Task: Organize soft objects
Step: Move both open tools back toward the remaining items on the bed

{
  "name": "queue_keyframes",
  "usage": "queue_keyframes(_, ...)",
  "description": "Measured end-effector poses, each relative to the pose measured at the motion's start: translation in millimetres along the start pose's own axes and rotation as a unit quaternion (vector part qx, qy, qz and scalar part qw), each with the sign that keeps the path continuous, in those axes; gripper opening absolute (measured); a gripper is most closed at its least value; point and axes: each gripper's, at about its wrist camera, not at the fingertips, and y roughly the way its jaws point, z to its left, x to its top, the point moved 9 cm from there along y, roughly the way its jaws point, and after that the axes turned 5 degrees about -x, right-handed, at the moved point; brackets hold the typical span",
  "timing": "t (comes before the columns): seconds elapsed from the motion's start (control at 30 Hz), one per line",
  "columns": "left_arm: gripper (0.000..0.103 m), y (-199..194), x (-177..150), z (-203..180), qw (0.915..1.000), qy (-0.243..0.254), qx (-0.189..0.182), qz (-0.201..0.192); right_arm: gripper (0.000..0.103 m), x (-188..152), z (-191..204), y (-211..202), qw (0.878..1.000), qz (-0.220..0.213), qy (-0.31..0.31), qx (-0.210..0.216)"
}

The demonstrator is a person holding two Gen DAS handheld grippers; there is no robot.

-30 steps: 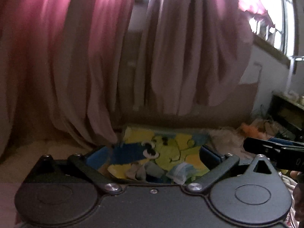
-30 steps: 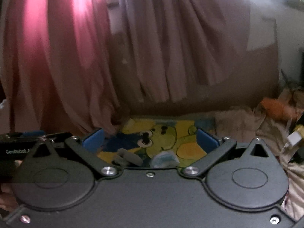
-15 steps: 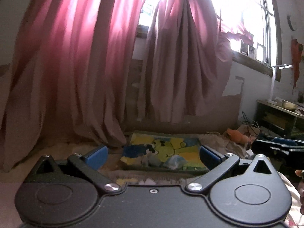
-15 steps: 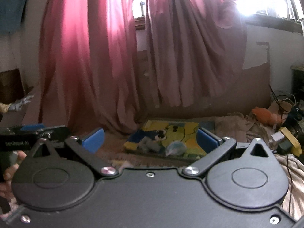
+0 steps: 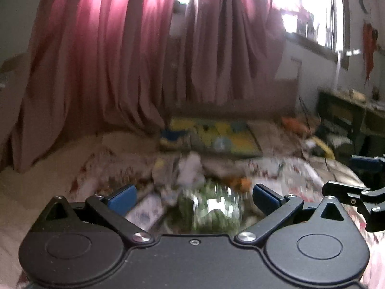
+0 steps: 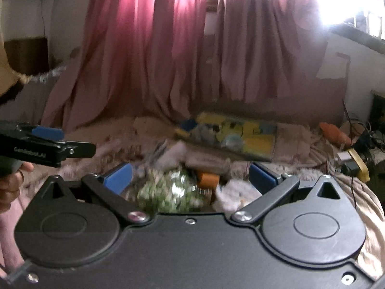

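Left gripper (image 5: 192,195) and right gripper (image 6: 190,177) both spread wide, holding nothing. Soft-item pile on bed just ahead, green packet (image 5: 211,209) nearest; frames blurred. Risk: a blind close could snag the bedsheet (image 5: 48,180) or pinch two items

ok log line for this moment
left tool: open, empty | right tool: open, empty | below both: blurred green bundle in soft pile on bed | yellow mat beyond | no grasp yet
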Motion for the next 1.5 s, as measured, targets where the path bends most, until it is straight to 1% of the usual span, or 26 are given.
queue_keyframes(0.17,0.102,9,-37,-2,0.9979,-0.001,-0.017,0.062,0.103,-29,6,-1,0.998,0.053,-0.014,-0.003)
queue_keyframes(0.27,0.102,18,-53,-7,0.9956,0.006,-0.022,0.091,0.103,-48,8,3,0.996,0.085,-0.016,-0.005)
queue_keyframes(0.5,0.102,32,-74,-12,0.9900,0.030,-0.025,0.135,0.103,-91,8,8,0.989,0.148,-0.016,-0.009)
queue_keyframes(0.6,0.102,38,-80,-13,0.9877,0.033,-0.023,0.151,0.103,-100,9,6,0.986,0.167,-0.021,-0.010)
queue_keyframes(0.7,0.102,43,-86,-13,0.9848,0.044,-0.019,0.167,0.103,-108,11,15,0.983,0.184,-0.016,-0.009)
queue_keyframes(0.87,0.102,51,-93,-15,0.9814,0.063,-0.011,0.181,0.103,-117,6,20,0.978,0.209,-0.009,-0.015)
queue_keyframes(1.0,0.102,58,-97,-16,0.9795,0.078,-0.004,0.186,0.103,-122,-2,26,0.973,0.230,0.000,-0.024)
queue_keyframes(1.13,0.102,65,-99,-15,0.9785,0.085,0.003,0.188,0.103,-127,-10,36,0.970,0.240,0.016,-0.038)
queue_keyframes(1.5,0.102,86,-89,-8,0.9816,0.073,0.019,0.176,0.103,-131,-32,57,0.967,0.240,0.059,-0.060)
